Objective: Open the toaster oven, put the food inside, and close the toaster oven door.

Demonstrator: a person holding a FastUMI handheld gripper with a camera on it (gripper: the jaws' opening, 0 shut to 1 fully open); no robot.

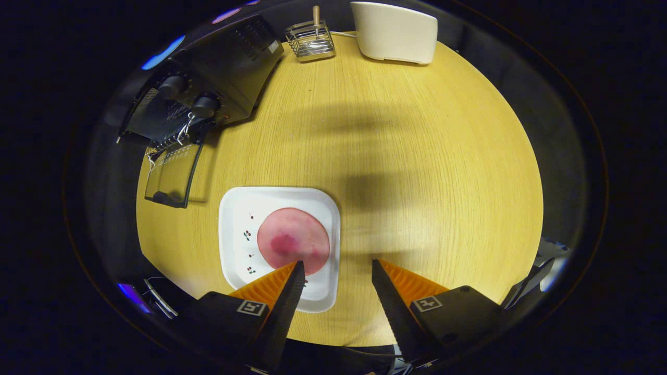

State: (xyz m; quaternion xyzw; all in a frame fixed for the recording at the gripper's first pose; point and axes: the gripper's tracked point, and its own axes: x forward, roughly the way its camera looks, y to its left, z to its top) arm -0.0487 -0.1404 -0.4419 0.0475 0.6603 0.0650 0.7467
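A black toaster oven [208, 78] stands at the far left of the round wooden table, its glass door [172, 174] folded down open toward the table. A white square plate [234, 219] lies nearer, carrying a round pink slice of food [293, 240] with a darker blotch. My gripper [336, 265] hovers above the table with its fingers apart and nothing between them. The left fingertip [298, 268] overlaps the near edge of the pink slice in the image; the right fingertip [376, 265] is over bare wood to the right of the plate.
A small wire basket [310, 40] with a wooden handle sits at the far edge of the table [417, 156]. Beside it, to the right, stands a cream-coloured appliance [395, 32]. Dark objects lie past the table's near right rim [542, 271].
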